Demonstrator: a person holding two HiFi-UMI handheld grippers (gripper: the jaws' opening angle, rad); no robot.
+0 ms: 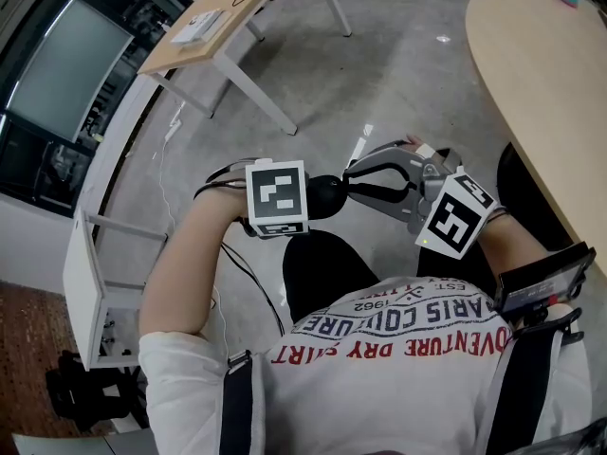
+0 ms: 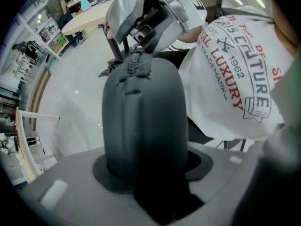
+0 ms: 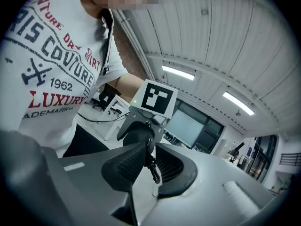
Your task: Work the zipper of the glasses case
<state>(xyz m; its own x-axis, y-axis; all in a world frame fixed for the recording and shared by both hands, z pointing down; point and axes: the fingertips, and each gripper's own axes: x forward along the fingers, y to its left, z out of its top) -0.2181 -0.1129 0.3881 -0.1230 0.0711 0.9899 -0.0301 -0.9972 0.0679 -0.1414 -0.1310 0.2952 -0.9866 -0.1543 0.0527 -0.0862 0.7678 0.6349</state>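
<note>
I hold a black glasses case (image 1: 328, 195) in front of my lap. My left gripper (image 1: 309, 200) is shut on one end of it. In the left gripper view the case (image 2: 146, 117) rises out of the jaws, with its zipper (image 2: 134, 67) running over the far end. My right gripper (image 1: 349, 184) meets that far end with its jaws nearly together. In the right gripper view the zipper pull (image 3: 153, 171) hangs between the two pads, pinched at its upper link. The case (image 3: 138, 133) shows just behind it, below the left gripper's marker cube (image 3: 153, 98).
A wooden desk (image 1: 218, 27) stands at the upper left and a round table (image 1: 541, 93) at the right. A white frame (image 1: 90, 282) stands on the floor at the left. My printed T-shirt (image 1: 408, 349) and dark trousers lie just below the grippers.
</note>
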